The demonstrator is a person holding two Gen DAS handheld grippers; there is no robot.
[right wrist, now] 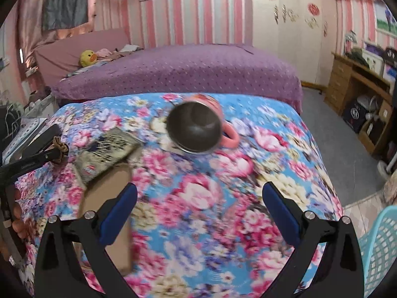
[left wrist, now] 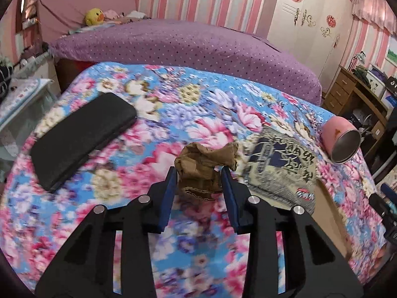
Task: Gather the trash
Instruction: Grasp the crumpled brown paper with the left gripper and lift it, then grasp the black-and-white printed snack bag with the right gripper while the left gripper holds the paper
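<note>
The left claw grips a crumpled brown paper wad between its pads, apparently lifted; the right claw gapes empty. Binning it remains, seemingly.

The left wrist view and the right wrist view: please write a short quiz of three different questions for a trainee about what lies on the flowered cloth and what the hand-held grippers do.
1. True or false: the left hand-held gripper has crumpled brown paper between its fingers.
2. Which way does the pink mug stand? A upright, B on its side, C upside down.
3. Fill in: the right hand-held gripper is ____ and holds nothing.

Key: 1 true; 2 B; 3 open.
</note>
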